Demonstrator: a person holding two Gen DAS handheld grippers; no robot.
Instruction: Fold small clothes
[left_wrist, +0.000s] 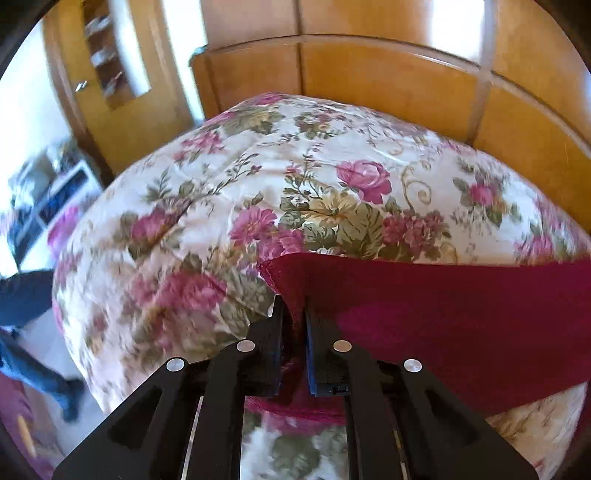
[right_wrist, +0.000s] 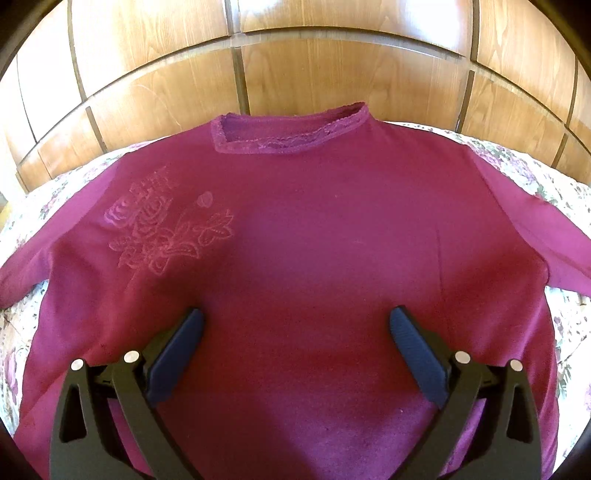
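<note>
On the bed (right_wrist: 569, 325), a magenta top (right_wrist: 295, 240) lies spread flat, front side up, over a floral quilt (left_wrist: 258, 177). Its long axis runs from the hem nearest the right wrist camera up to the lace-edged neckline (right_wrist: 291, 138), which points at the wooden headboard (right_wrist: 332, 74). A tone-on-tone flower embroidery (right_wrist: 166, 225) sits on the chest at the left of that view; no readable writing or label shows. One sleeve (right_wrist: 22, 269) trails off to the left edge, the other (right_wrist: 554, 236) to the right, both resting on quilt.

The left hand-held gripper (left_wrist: 294, 314) is clamped on a corner of the top, the cloth pinched between its nearly closed fingers and stretching away rightward as a taut band. Bare quilt lies ahead and to the left of it, up to the headboard.

The right hand-held gripper (right_wrist: 295, 325) hangs over the lower middle of the top with its fingers (right_wrist: 177, 354) spread wide, holding nothing. Narrow strips of quilt show either side of the garment.
</note>
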